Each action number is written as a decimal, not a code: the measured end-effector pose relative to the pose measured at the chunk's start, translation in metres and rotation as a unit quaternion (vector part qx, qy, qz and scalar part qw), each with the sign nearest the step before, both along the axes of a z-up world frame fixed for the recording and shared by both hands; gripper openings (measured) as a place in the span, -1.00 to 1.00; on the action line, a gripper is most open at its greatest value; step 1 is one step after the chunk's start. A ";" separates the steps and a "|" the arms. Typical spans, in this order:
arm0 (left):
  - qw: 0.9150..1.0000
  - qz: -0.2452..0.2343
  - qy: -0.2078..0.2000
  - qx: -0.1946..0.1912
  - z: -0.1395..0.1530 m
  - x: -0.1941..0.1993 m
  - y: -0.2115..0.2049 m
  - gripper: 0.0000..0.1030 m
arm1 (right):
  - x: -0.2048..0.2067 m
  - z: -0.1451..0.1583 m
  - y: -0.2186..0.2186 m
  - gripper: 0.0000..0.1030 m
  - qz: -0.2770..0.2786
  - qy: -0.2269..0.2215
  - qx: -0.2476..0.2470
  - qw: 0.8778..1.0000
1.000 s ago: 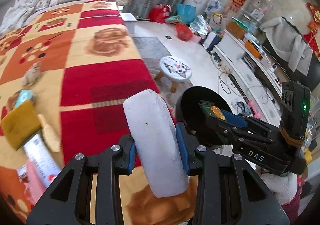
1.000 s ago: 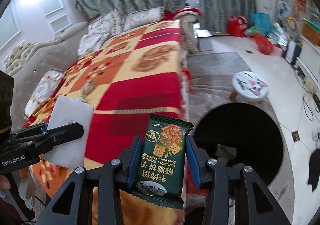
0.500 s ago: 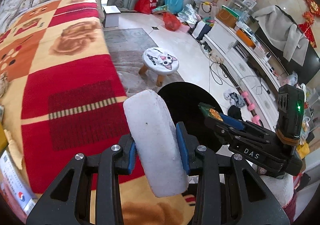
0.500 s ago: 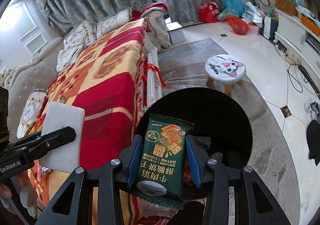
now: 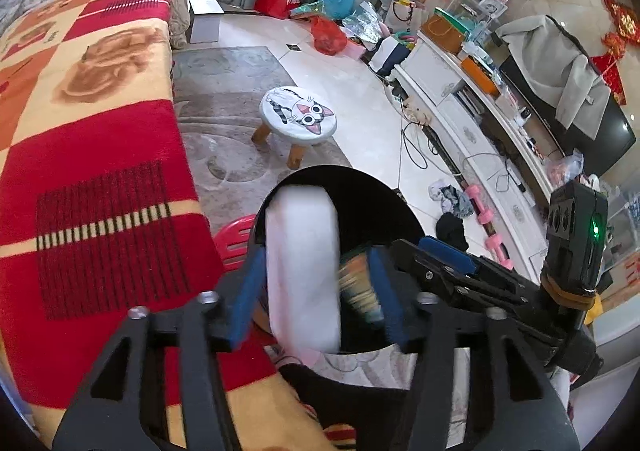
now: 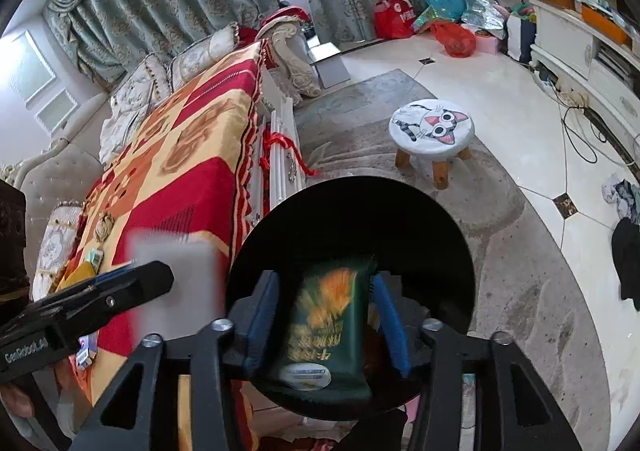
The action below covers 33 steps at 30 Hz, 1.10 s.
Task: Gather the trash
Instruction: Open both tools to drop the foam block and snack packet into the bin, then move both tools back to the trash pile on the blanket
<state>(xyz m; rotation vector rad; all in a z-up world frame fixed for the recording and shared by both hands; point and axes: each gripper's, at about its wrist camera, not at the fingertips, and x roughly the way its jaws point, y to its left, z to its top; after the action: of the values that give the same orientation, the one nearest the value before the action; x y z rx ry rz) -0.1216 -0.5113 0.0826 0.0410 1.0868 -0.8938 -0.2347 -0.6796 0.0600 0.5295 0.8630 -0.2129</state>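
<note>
Hand-held gripper on the left [image 5: 316, 295] has its blue pads spread apart, with the white foam block [image 5: 302, 267] blurred between them and clear of at least the right pad, so it looks to be dropping free. The right hand-held gripper [image 6: 324, 323] is likewise spread, and the green cracker packet [image 6: 330, 325] between its pads is smeared with motion, with a gap showing on both sides. Both pieces of trash sit over the dark round mouth of the black bin [image 6: 436, 219], which stands on the grey rug [image 6: 516, 315] just beside the near end of the bed with its red and orange blanket [image 5: 100, 187].

The step in hand, by my reading, is the release into the bin. To do it well, both tools should stay level over the middle of the opening until each item has gone below the rim. The foam block is the riskier one: in the right wrist view it appears at the left edge of the bin, close to the blanket, so it may clip the rim or land on the bed; holding the left tool a little further right would help. The packet is light and flat and may flutter, so a low drop suits it. More small items lie on the far left of the blanket [image 6: 90, 267], likely the next things to gather.
</note>
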 end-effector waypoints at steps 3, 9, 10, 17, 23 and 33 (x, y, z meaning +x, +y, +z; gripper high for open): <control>1.000 0.004 0.001 0.001 0.001 0.002 0.002 0.11 | -0.002 0.002 0.000 0.18 0.001 -0.003 0.003 1.000; 1.000 0.009 -0.008 0.010 0.009 -0.004 0.016 0.11 | -0.003 0.000 0.009 0.19 0.010 0.000 0.006 1.000; 1.000 0.011 -0.009 0.011 0.010 -0.005 0.019 0.11 | -0.003 0.000 0.011 0.19 0.011 0.001 0.005 1.000; 0.998 0.035 -0.037 0.023 0.020 -0.011 0.043 0.11 | -0.001 0.010 0.035 0.20 0.030 -0.002 -0.007 1.000; 0.996 0.059 -0.056 0.029 0.028 -0.011 0.069 0.11 | 0.005 0.018 0.061 0.27 0.051 -0.006 -0.020 0.998; 0.989 0.110 -0.078 0.053 0.029 -0.003 0.128 0.11 | 0.019 0.026 0.110 0.35 0.091 -0.011 -0.031 0.995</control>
<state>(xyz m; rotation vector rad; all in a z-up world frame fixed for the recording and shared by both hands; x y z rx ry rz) -0.1250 -0.3834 0.1117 0.0758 0.9714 -0.6233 -0.2159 -0.5699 0.0863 0.3926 0.8755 -0.0667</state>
